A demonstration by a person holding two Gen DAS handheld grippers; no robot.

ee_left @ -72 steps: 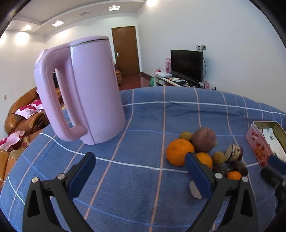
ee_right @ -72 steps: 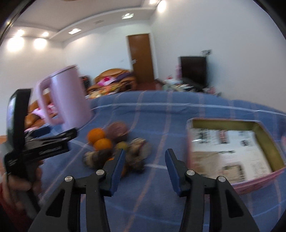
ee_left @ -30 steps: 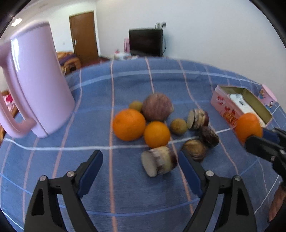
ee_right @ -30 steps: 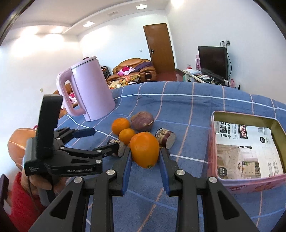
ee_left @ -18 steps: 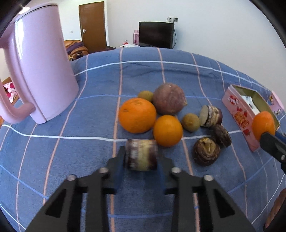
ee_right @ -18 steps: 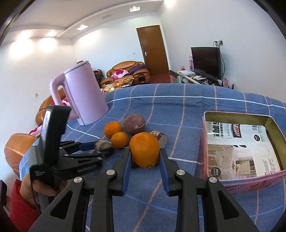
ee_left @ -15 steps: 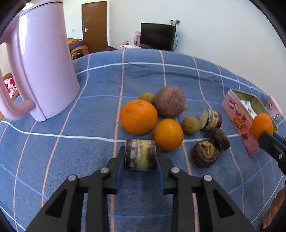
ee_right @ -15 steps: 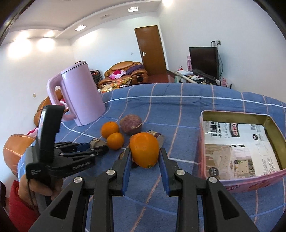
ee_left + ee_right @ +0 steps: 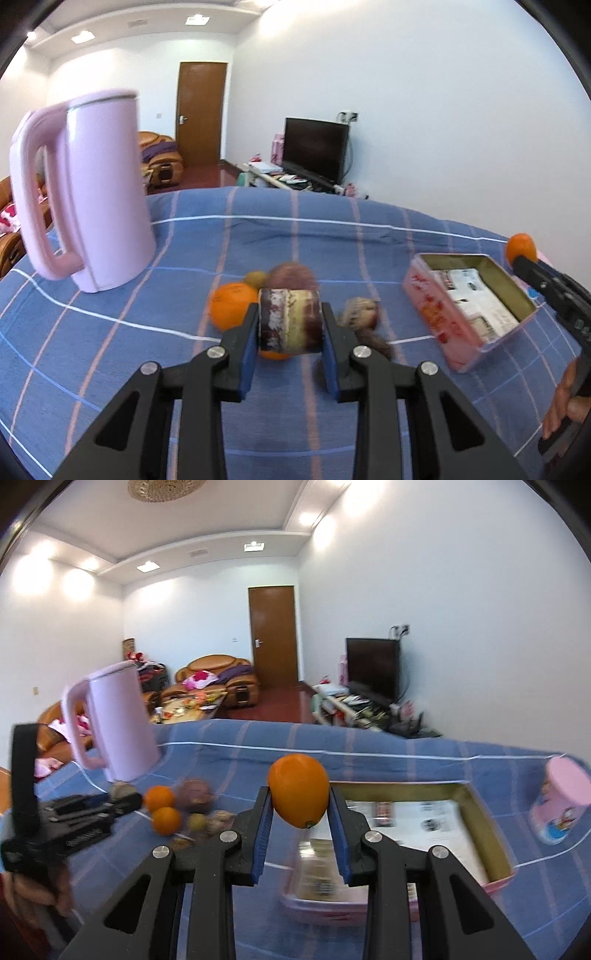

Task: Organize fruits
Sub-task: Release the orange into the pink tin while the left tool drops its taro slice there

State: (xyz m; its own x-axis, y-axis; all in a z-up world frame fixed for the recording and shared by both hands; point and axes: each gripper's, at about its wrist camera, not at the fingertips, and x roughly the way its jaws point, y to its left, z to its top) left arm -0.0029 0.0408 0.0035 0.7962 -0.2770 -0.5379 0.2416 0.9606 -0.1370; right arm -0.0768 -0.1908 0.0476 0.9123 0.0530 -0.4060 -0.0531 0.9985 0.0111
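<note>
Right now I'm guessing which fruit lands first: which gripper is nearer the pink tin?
Right. The right gripper holds its orange at the pink tin's near edge. The left gripper, shut on a cut fruit chunk, is over the fruit pile beside it.

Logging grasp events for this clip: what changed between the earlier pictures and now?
The left tool closed on the cut root piece and lifted it off the blue cloth. The right tool, already clamping its orange, carried it up over the open pink tin. The kettle and remaining fruit stayed put.
</note>
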